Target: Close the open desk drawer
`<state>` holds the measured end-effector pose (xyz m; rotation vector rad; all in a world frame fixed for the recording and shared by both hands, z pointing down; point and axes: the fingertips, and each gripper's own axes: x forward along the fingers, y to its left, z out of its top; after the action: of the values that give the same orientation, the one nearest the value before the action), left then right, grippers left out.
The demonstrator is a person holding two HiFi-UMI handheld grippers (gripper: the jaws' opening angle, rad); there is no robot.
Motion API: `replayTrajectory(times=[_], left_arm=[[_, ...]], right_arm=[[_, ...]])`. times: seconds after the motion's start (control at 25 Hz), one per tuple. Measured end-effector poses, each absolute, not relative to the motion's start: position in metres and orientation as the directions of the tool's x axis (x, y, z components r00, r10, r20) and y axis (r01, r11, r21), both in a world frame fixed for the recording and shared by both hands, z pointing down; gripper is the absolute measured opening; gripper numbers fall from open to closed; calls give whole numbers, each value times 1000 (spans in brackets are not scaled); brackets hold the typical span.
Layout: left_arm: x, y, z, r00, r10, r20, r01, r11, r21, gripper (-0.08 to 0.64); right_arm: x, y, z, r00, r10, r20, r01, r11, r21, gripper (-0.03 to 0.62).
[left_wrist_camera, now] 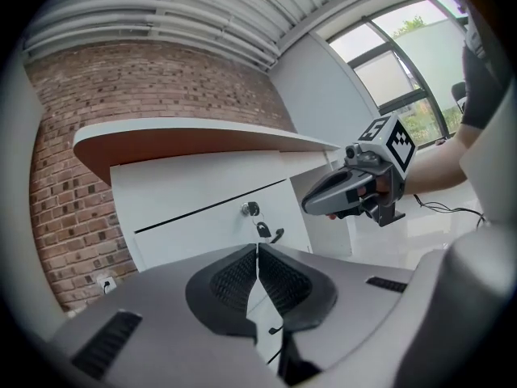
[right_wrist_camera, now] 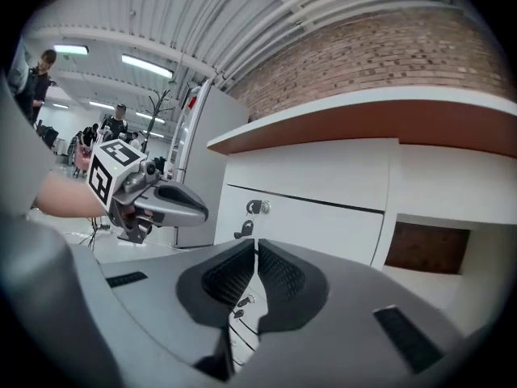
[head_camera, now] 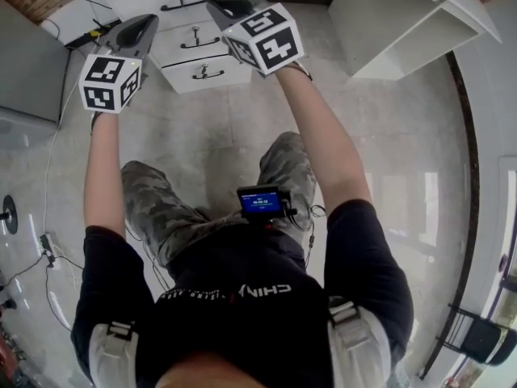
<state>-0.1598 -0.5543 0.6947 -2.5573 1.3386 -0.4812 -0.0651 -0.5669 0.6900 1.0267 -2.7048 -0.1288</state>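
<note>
the grey left gripper (left_wrist_camera: 257, 259) holds its black-padded jaws together, empty, facing a white desk drawer front (left_wrist_camera: 202, 221); the grey right gripper (left_wrist_camera: 313, 204) hovers nearby.

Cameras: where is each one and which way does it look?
Head view: on the person's head, looking steeply down at the white drawer unit with black handles; arms, legs, left gripper, right gripper show.
Left gripper view: on the left gripper, facing the drawer unit along its shut jaws; right gripper shows.
Right gripper view: on the right gripper, likewise; left gripper shows.
Shared: both gripper views see the silver drawer lock.
</note>
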Motion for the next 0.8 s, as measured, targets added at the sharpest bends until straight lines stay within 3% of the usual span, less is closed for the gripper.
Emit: replayTrajectory(times=[0.68,0.8], left_arm=[[-151,-535,710,569,-805,171,-767,-594,-244,11],[-158,-540,713,567,-799,203,-777,-600,-190,11]], right_arm=[[-50,-555,725,-741,-650,168,-654,756,39,15],[-54,-552,718,-762,-624,175,-640,766,-54,15]])
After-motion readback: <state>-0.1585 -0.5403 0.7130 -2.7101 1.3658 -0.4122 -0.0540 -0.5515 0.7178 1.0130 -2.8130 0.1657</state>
